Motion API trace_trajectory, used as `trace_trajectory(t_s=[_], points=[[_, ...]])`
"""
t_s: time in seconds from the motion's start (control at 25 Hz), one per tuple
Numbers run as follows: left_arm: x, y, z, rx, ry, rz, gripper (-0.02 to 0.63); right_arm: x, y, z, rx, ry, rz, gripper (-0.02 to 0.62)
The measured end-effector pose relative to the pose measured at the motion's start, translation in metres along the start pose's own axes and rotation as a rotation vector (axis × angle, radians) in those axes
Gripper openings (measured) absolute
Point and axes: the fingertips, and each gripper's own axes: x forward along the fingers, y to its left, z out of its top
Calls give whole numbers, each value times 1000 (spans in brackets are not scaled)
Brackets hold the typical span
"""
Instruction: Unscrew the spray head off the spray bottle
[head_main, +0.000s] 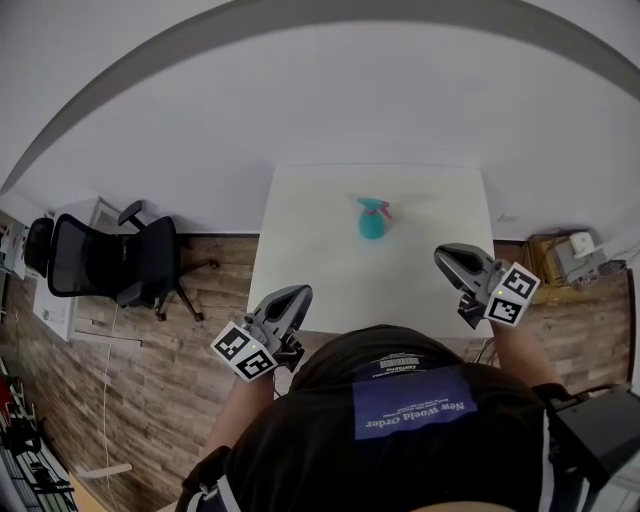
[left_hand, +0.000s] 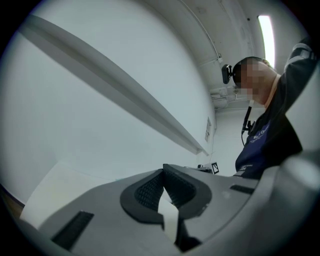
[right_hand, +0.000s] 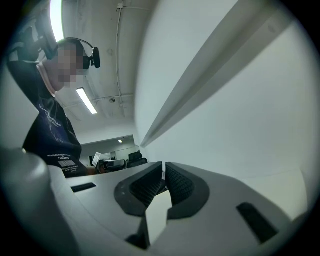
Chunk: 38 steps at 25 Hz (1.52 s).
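A small teal spray bottle (head_main: 372, 221) with a pink-trimmed spray head stands upright on the white table (head_main: 300, 260), toward its far middle. My left gripper (head_main: 298, 297) hovers at the table's near left corner, shut and holding nothing. My right gripper (head_main: 446, 257) hangs at the near right edge, also shut and holding nothing. Both grippers are well short of the bottle. In the left gripper view the closed left gripper (left_hand: 163, 174) points up at a white wall; the right gripper view shows the closed right gripper (right_hand: 164, 170) the same way. The bottle appears in neither gripper view.
A black office chair (head_main: 110, 262) stands on the wooden floor left of the table. A box with gear (head_main: 570, 258) sits on the floor to the right. A white wall (head_main: 320, 110) runs behind the table. The person's torso (head_main: 400, 440) fills the near edge.
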Motion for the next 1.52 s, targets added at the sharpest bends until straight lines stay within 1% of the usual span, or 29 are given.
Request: trace_trajectory(t_s=[0.2, 0.36, 0.6, 0.84, 1.04, 1.2, 1.28, 1.36, 1.44, 1.52], points=[[15, 6, 1, 2, 28, -24, 2, -5, -14, -8, 22, 0, -31, -3], [19, 29, 6, -15, 28, -66, 2, 9, -21, -14, 25, 3, -76, -3], [5, 83, 24, -24, 33, -172, 2, 57, -7, -10, -11, 4, -170, -3], [-19, 150, 46, -51, 26, -233, 2, 119, 1, -8, -36, 19, -244, -3], [-30, 187, 47, -95, 26, -265, 2, 155, 13, -12, -53, 61, -259, -2], [-21, 193, 44, -97, 30, -277, 2, 158, 11, -17, -55, 90, -259, -2], [-14, 191, 43, -78, 43, -273, 2, 154, 4, -18, -55, 99, -247, -2], [-4, 188, 42, -32, 76, -266, 2, 150, -5, -18, -56, 106, -226, -2], [12, 186, 40, 45, 142, -259, 2, 143, -18, -16, -53, 104, -203, -2], [32, 181, 36, 152, 229, -257, 2, 135, -32, -14, -49, 98, -180, -2]])
